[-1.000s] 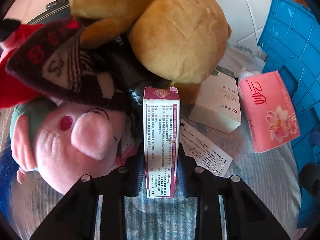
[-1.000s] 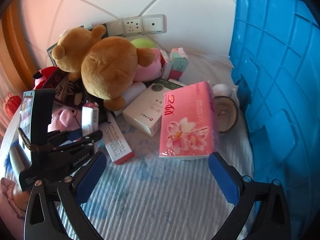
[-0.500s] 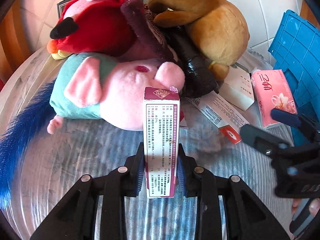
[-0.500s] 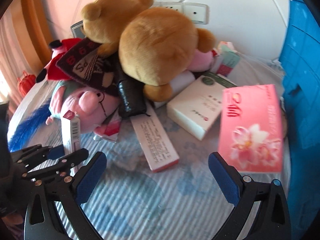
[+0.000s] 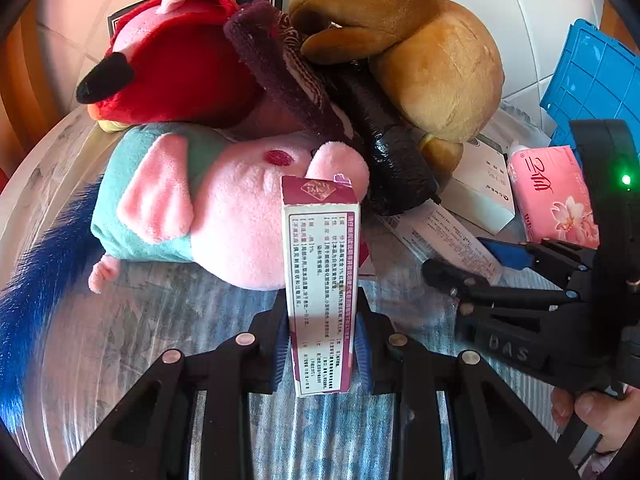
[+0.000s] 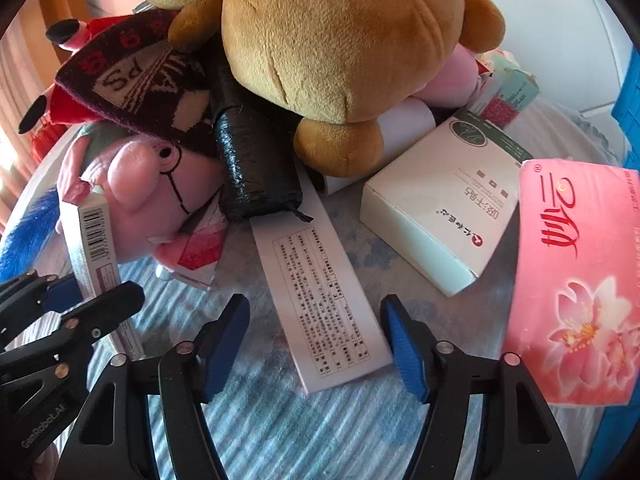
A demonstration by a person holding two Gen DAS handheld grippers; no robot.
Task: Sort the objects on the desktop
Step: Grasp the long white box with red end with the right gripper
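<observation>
From my left wrist: my left gripper point(image 5: 322, 350) is clamped on the maroon-and-white carton point(image 5: 320, 280), standing upright in front of the pink pig plush point(image 5: 240, 216). At two o'clock stands the blue crate point(image 5: 596, 76); I cannot see what is inside it. I judge the sorting barely begun, since the heap is still piled.

From my right wrist: my right gripper point(image 6: 316, 344) has its jaws apart, just been closing in, straddling the long white box point(image 6: 320, 280) without pressing it. The pink tissue pack point(image 6: 576, 280) lies at three o'clock, the white carton point(image 6: 440, 208) at one, the brown bear point(image 6: 332, 40) at twelve.
</observation>
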